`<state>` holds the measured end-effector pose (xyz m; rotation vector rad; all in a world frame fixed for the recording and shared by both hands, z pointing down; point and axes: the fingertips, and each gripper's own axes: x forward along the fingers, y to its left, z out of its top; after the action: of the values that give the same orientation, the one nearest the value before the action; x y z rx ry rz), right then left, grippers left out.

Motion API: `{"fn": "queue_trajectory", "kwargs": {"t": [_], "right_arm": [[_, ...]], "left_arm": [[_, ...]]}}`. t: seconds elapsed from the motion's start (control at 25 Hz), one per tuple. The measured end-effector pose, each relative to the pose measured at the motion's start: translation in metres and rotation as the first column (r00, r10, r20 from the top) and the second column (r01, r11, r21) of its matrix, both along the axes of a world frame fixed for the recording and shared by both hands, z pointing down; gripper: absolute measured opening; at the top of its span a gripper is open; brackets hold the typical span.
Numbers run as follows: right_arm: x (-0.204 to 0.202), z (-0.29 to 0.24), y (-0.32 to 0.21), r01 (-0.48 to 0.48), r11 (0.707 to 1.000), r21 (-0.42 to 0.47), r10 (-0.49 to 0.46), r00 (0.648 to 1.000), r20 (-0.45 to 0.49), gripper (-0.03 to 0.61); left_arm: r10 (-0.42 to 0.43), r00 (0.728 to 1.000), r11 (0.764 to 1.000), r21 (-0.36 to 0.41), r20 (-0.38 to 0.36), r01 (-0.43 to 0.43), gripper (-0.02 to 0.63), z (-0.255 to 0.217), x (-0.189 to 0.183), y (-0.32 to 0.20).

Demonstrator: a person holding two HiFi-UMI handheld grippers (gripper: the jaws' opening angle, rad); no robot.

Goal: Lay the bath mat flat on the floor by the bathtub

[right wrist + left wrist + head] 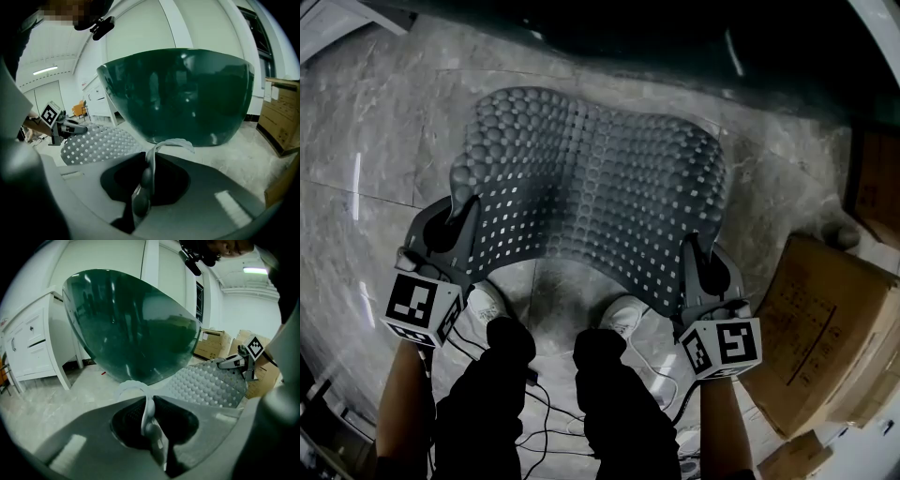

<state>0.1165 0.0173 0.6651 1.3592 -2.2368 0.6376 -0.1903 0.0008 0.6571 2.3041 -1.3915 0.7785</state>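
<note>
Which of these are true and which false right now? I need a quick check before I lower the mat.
1. The left gripper and right gripper are both shut on the bath mat. True.
2. The bath mat lies flat. False: it hangs bowed, with its near corners lifted in the jaws.
3. Cardboard boxes stand on the person's left. False: the cardboard boxes are on the right.
4. The bathtub ahead is dark green. True.

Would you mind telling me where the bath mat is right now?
In the head view the bath mat sits mid-frame, clamped at its near corners by the left gripper and right gripper, spread over the floor just short of the bathtub.
</note>
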Motion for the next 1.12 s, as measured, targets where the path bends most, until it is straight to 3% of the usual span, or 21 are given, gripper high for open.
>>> {"fn": "queue_trajectory", "kwargs": {"t": [0.76,1.12], "right_arm": [[0.011,0.052,0.000,0.002,1.000,0.021,-0.001,1.000,-0.006,0.055],[0.029,0.097,0.000,-0.010,1.000,0.018,0.011,0.998,-0.058,0.057]], "left_arm": [[0.018,0.999,1.000,-0.008,0.032,-0.018,0.018,0.043,-0.007,0.000],[-0.007,1.000,1.000,0.013,0.025,0.006,0.018,0.091,-0.046,-0.007]]}}
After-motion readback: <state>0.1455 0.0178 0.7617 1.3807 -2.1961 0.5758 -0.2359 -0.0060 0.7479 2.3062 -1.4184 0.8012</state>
